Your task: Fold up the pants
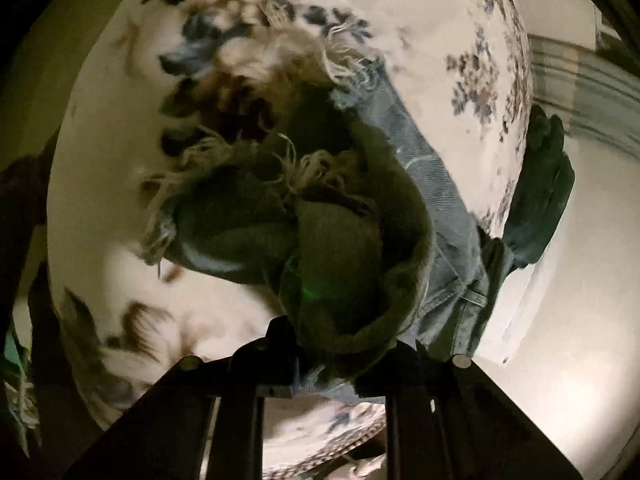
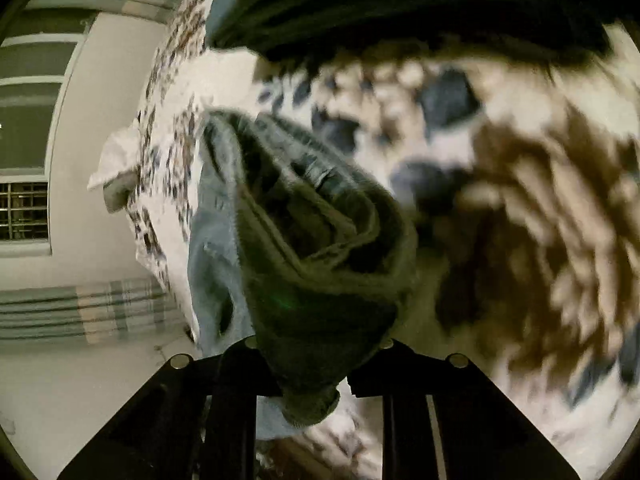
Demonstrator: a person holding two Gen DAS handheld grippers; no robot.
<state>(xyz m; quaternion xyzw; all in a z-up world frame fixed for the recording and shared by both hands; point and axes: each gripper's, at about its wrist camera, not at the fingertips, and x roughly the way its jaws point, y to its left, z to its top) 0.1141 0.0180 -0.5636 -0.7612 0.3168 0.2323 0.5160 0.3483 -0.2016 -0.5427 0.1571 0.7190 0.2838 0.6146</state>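
Observation:
The pants are light-blue jeans [image 1: 424, 184] with frayed white hems [image 1: 344, 64]. They hang bunched in front of the left wrist camera over a floral bedsheet [image 1: 424, 12]. My left gripper [image 1: 332, 364] is shut on the jeans' waistband. In the right wrist view the same jeans [image 2: 304, 240] hang in folds, with the waistband pinched in my right gripper [image 2: 312, 376]. Both views are blurred. The lower legs of the jeans are partly hidden by the folds.
A dark green cloth [image 1: 540, 192] hangs at the bed's right edge. A dark garment [image 2: 400, 0] lies at the top of the right wrist view. A window with a grille [image 2: 24, 212] and striped curtains [image 2: 80, 308] stand at the left wall.

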